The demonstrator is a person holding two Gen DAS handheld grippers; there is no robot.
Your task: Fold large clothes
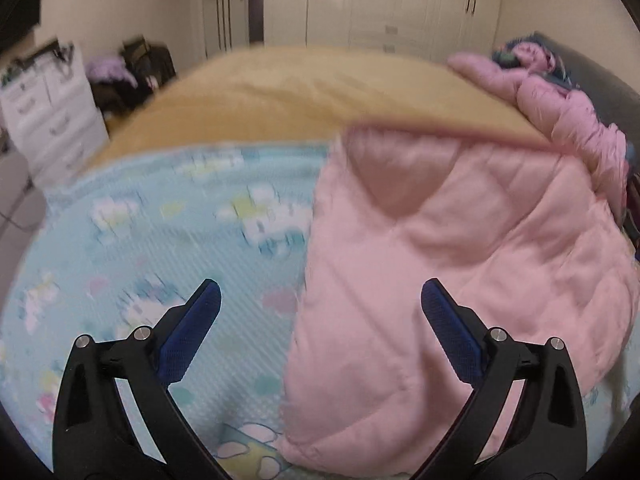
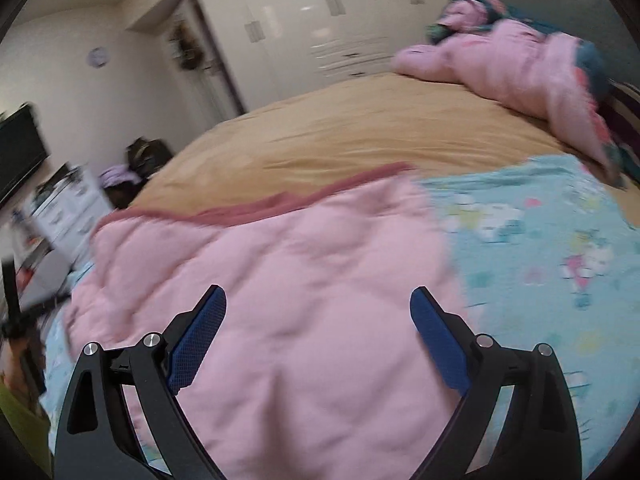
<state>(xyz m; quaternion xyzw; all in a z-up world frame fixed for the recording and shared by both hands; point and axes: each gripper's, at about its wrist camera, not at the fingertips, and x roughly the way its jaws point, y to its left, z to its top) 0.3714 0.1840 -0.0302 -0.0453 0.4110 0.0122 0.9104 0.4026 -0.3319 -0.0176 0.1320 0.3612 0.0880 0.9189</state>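
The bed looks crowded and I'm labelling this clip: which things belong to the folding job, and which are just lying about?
Part of the job:
- pink quilted garment, spread flat
- left gripper, open, holding nothing
- right gripper, open above the garment

Just lying about:
- blue cartoon-print sheet
- tan bedspread
- pink padded jacket near the bed's far end
- white drawer unit
- white wardrobe

Pink quilted jacket (image 1: pixel 440 260): pale pink, diamond stitch lines, darker dusty-pink trim along the far edge. Sheet (image 1: pixel 160 248) under it: light blue, fine stripe texture, cartoon print in white, yellow, pink. Bedspread (image 1: pixel 288 96) beyond: plain mustard-tan. Second pink puffy garment (image 2: pixel 516 68) at the far end, mixed with teal patterned fabric. Headboard (image 2: pixel 560 12): grey. Wardrobe (image 2: pixel 320 20): glossy white. Drawer unit (image 1: pixel 52 120): white. Gripper pads (image 1: pixel 192 336): blue, fine mesh texture, on black frames.
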